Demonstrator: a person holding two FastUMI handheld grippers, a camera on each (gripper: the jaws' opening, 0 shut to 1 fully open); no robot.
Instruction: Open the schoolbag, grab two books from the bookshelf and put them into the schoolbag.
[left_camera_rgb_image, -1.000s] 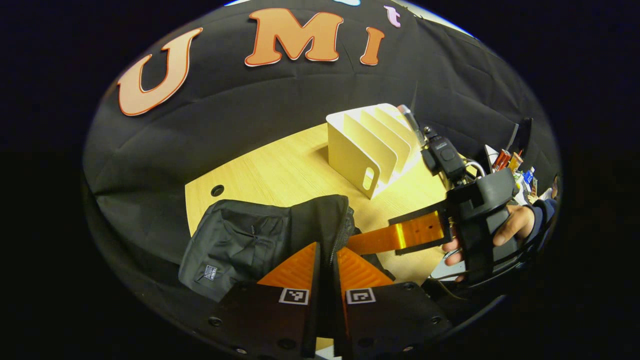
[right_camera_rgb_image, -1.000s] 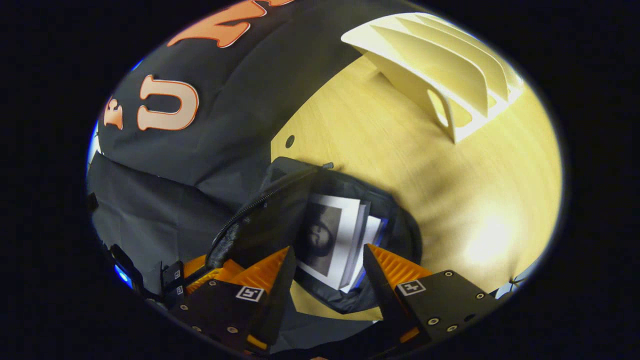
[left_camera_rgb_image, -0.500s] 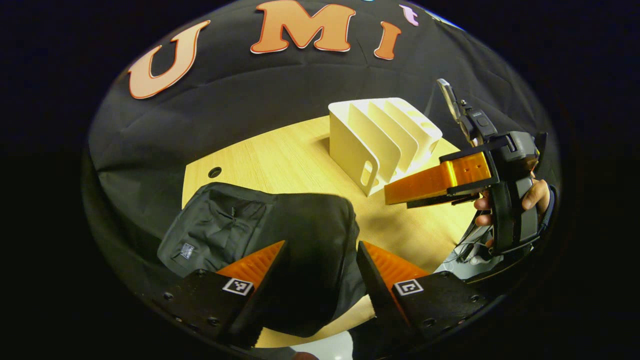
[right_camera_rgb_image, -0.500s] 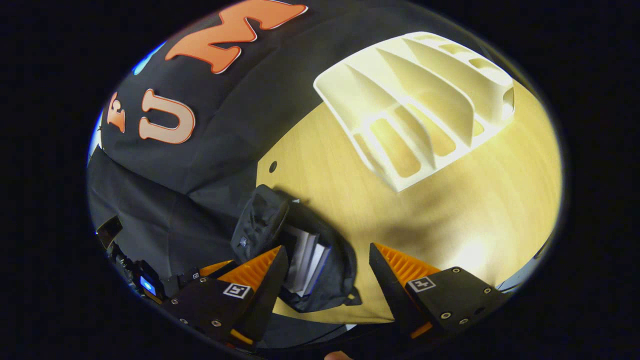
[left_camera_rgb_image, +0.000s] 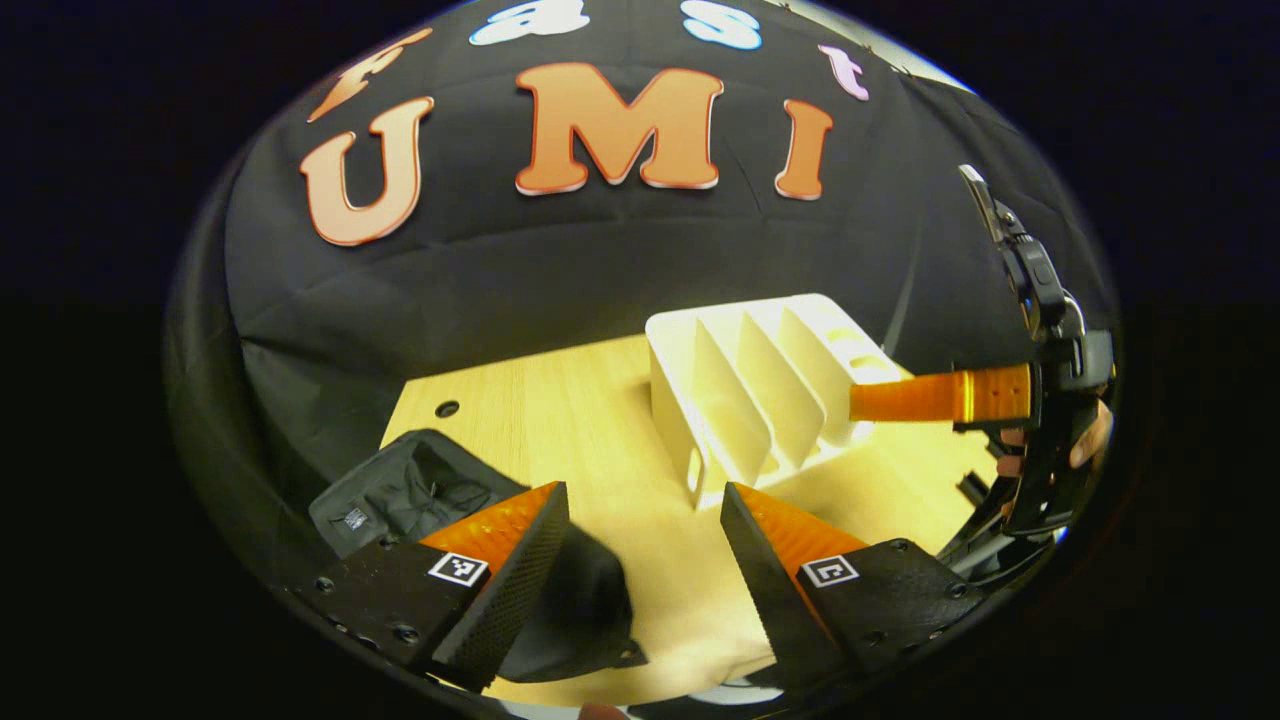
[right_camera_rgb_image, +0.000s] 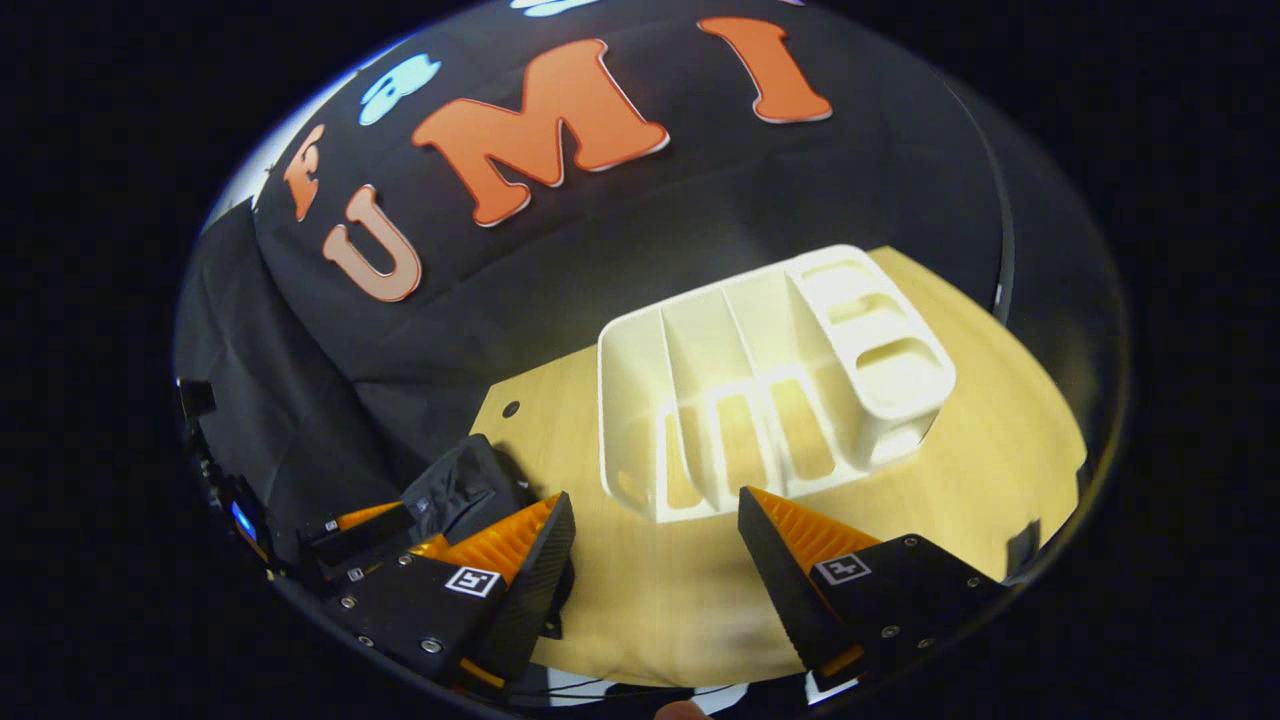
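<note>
Risk first. The bookshelf (left_camera_rgb_image: 760, 400) stands with every slot bare, and no book can be made out on the bench (left_camera_rgb_image: 560, 410) around it. The schoolbag (left_camera_rgb_image: 420, 495) lies slumped on the bench to the shelf's left in the left gripper view, near the corner hole; its mouth is not readable from here, so whether books sit inside cannot be told.

Judgement: if the books are in, the remaining hazard is the soft bag. It lies close to the near bench edge, and a nudge from either gripper passing low could tip it or spill its contents. If they are not in, a reach into the shelf would find nothing to grasp.

Second hazard: both grippers hang near the shelf. The light shelf could be knocked by a careless sweep, most likely by the right gripper (left_camera_rgb_image: 865, 400), whose fingers show edge-on beside the shelf's right end in the left gripper view; contact cannot be told.

Jaws:
- Left gripper (left_camera_rgb_image: 640, 520): jaws wide apart, holding nothing; only bench and a dark edge of the bag show in the gap.
- Right gripper (right_camera_rgb_image: 655, 525): jaws wide apart, empty; bench and the shelf's near corner show between them, shelf just beyond, not touched
</note>
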